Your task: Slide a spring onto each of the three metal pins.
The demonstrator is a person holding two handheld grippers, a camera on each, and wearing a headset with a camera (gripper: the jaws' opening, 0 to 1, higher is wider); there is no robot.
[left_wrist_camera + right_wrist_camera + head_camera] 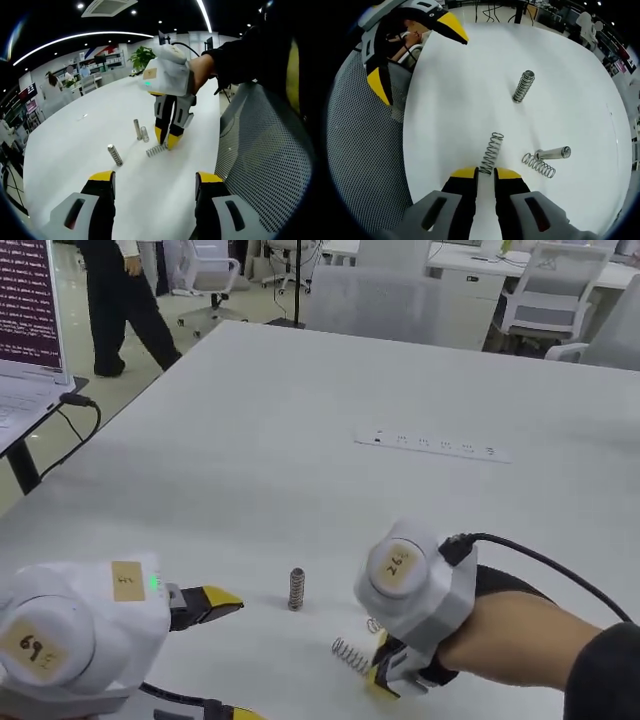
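Nearest us, the left gripper point(232, 656) waits wide open while the right gripper point(486, 173) goes for a loose spring point(491, 152).

The left one's jaws are spread far apart and hold nothing, parked at the near edge of the worktop point(300, 420), we reckon to keep clear. The right one's jaws are nearly together with the spring's near end right at the gap. Whether they pinch it, we cannot tell. It's lined up along the spring's length, likely so the spring can go end-first onto a pin. The finished pin point(523, 86) wears its spring, well apart. The bare pin point(552, 153) is near, and a second spring point(538, 165) just beside it could snag. A power strip point(430, 446) lies far back, no bother.
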